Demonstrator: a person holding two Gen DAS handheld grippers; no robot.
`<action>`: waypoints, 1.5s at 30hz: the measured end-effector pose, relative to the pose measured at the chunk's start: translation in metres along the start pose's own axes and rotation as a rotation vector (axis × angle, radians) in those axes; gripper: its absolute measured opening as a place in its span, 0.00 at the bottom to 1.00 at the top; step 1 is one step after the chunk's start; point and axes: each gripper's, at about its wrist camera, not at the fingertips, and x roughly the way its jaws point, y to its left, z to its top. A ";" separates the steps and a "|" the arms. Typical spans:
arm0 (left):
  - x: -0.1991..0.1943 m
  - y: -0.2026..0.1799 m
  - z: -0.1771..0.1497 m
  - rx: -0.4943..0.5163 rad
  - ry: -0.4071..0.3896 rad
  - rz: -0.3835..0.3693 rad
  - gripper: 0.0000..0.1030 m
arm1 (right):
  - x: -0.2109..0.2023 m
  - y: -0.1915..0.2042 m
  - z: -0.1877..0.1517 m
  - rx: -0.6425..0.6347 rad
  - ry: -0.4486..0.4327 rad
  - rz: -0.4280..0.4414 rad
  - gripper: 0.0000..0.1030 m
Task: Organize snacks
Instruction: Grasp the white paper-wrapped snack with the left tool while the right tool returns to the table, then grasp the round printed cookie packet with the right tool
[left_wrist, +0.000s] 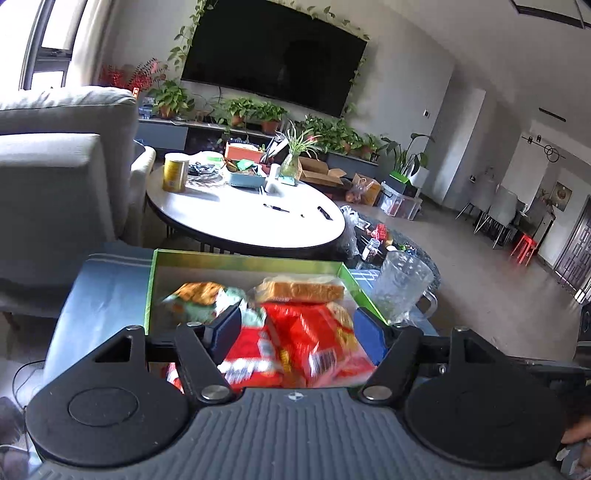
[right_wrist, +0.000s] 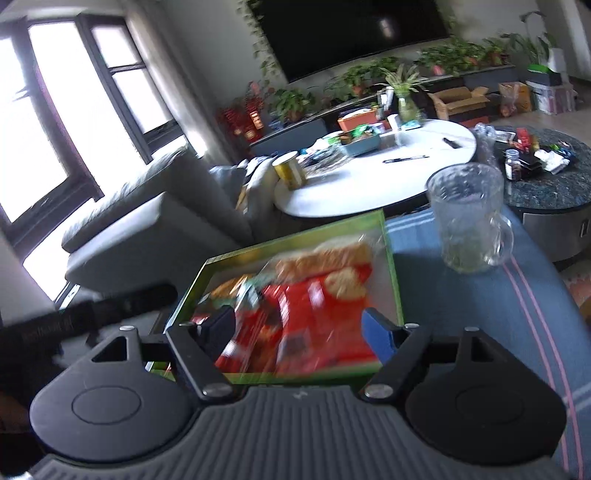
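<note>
A green-rimmed box (left_wrist: 236, 257) sits on a blue striped cloth and holds several snack packs: red packets (left_wrist: 314, 343), a wrapped bread slice (left_wrist: 303, 290) and a green-orange packet (left_wrist: 201, 297). My left gripper (left_wrist: 299, 328) is open, its fingers wide apart over the red packets at the box's near end. In the right wrist view the same box (right_wrist: 393, 258) shows blurred red packets (right_wrist: 306, 325). My right gripper (right_wrist: 301, 328) is open above them, holding nothing.
A clear glass mug (right_wrist: 467, 218) stands on the blue cloth (right_wrist: 480, 314) right of the box; it also shows in the left wrist view (left_wrist: 402, 286). Behind are a round white table (left_wrist: 243, 214) with clutter, a grey sofa (left_wrist: 62, 162) and a dark round table (right_wrist: 546, 184).
</note>
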 end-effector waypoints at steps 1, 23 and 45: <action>-0.007 0.000 -0.005 0.006 -0.003 0.008 0.66 | -0.004 0.004 -0.006 -0.015 0.005 0.009 0.50; -0.104 0.040 -0.154 0.115 0.159 0.211 0.72 | -0.058 0.051 -0.102 -0.060 0.079 0.057 0.59; -0.098 0.067 -0.182 0.035 0.179 0.269 0.72 | -0.016 0.107 -0.148 -0.090 0.219 0.018 0.60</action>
